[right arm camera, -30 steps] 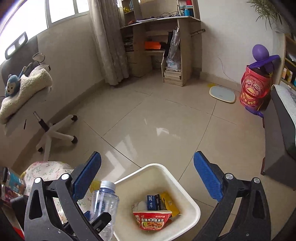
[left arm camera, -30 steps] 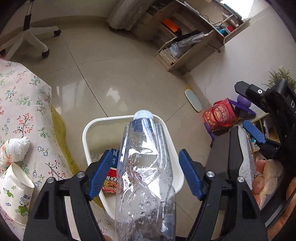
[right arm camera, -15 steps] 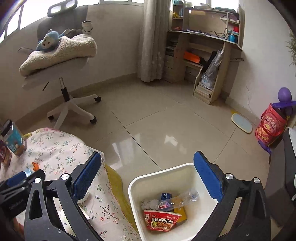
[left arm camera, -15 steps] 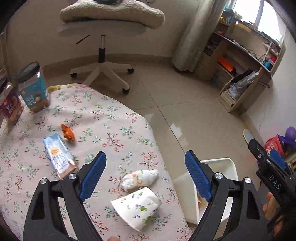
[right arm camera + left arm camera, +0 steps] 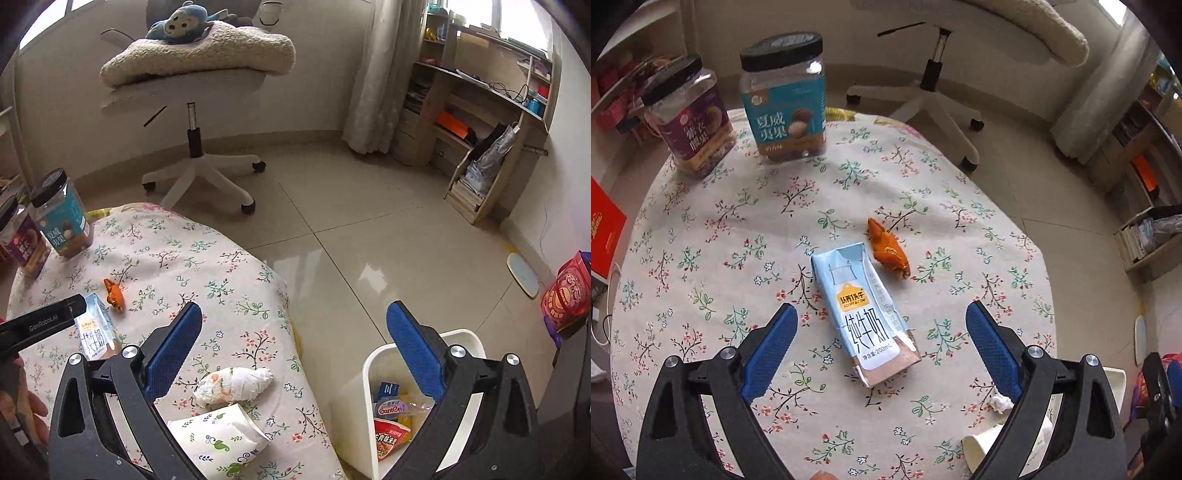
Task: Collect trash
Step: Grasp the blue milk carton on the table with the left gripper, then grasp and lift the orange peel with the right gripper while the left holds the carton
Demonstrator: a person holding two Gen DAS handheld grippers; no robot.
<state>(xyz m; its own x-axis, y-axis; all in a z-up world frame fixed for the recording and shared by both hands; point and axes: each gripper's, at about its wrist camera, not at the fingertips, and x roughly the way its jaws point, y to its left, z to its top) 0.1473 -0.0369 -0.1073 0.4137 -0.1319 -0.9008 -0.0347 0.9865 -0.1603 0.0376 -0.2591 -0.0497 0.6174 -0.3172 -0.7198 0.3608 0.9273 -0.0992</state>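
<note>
My left gripper is open and empty above the table, its jaws standing either side of a flattened light-blue milk carton. An orange wrapper lies just beyond the carton. My right gripper is open and empty over the table's right edge. Below it lie a crumpled tissue and a tipped paper cup. The white trash bin stands on the floor at right and holds a noodle packet, a squashed bottle and small boxes. The carton and wrapper also show in the right wrist view.
Two black-lidded snack jars stand at the far side of the floral tablecloth. A white swivel chair stands beyond the table. A red box sits at the left. Shelves line the far wall.
My left gripper let the plastic bottle drop into the bin, then swung back left over the table to the milk carton. My right gripper turned left toward the table.
</note>
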